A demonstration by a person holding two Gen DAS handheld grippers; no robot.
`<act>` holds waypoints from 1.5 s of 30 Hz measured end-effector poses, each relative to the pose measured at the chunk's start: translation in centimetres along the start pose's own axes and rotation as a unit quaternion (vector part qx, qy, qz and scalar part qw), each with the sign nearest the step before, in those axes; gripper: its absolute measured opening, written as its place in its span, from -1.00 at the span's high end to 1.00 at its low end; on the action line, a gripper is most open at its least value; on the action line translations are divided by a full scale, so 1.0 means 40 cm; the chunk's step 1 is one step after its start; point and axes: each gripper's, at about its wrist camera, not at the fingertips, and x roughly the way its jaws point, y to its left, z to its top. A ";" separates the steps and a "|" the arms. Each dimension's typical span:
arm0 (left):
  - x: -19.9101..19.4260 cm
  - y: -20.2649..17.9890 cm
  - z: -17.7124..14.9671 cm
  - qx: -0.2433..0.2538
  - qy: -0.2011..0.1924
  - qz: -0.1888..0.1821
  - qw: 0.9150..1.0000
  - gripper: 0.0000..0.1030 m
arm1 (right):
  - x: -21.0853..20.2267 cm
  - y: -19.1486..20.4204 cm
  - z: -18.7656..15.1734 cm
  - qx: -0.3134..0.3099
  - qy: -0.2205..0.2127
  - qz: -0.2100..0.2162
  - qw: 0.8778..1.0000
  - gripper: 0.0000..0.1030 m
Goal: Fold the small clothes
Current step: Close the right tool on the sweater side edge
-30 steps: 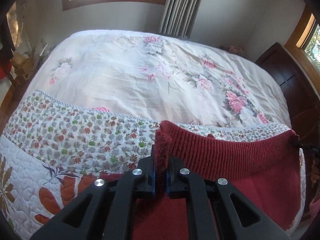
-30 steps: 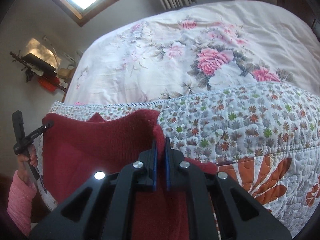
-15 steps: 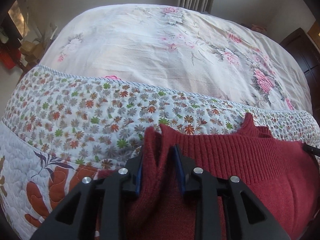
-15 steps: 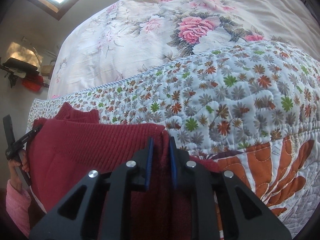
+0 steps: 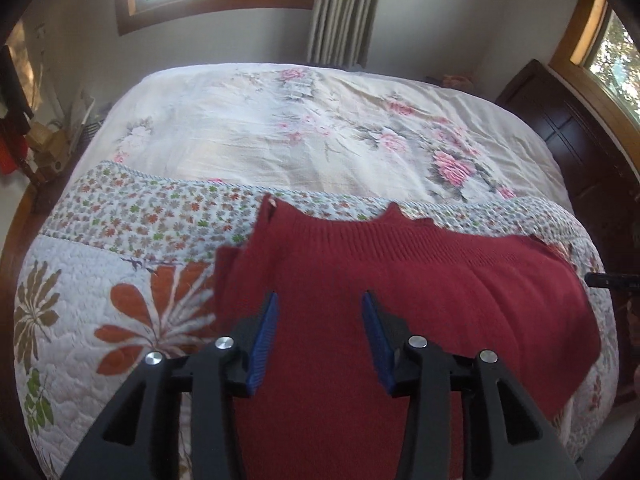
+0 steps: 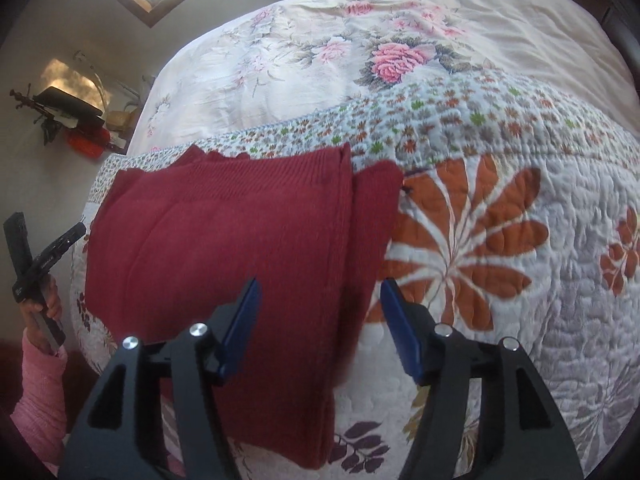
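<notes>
A dark red knitted sweater lies folded flat on the patchwork quilt, its ribbed hem toward the far side. My left gripper hovers open just above its near left part, with nothing between the blue pads. In the right wrist view the sweater shows a folded edge on the right, with a narrower layer sticking out beside it. My right gripper stands open over that edge and holds nothing. A hand in a pink sleeve holds the left gripper beyond the sweater's far side.
The quilt covers the near end of a bed spread with a pale floral cover. Dark wooden furniture stands at the bed's right side. Clutter and a red object sit by the wall on the left.
Both grippers were shut on the sweater's upper edge, then opened and let it go onto the quilt. They have pulled back and up, jaws now wide apart.
</notes>
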 end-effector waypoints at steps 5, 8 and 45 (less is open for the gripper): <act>0.008 -0.084 -0.067 0.017 0.023 -0.038 0.999 0.07 | 0.042 -0.018 -0.068 0.030 0.025 0.034 0.999 -0.31; 0.037 -0.103 -0.093 0.015 0.032 -0.033 0.999 0.05 | 0.075 -0.023 -0.090 0.047 0.034 0.055 0.997 -0.35; 0.113 -0.151 -0.096 -0.016 0.069 -0.040 0.997 -0.10 | 0.054 -0.035 -0.132 0.086 0.018 0.087 0.992 0.19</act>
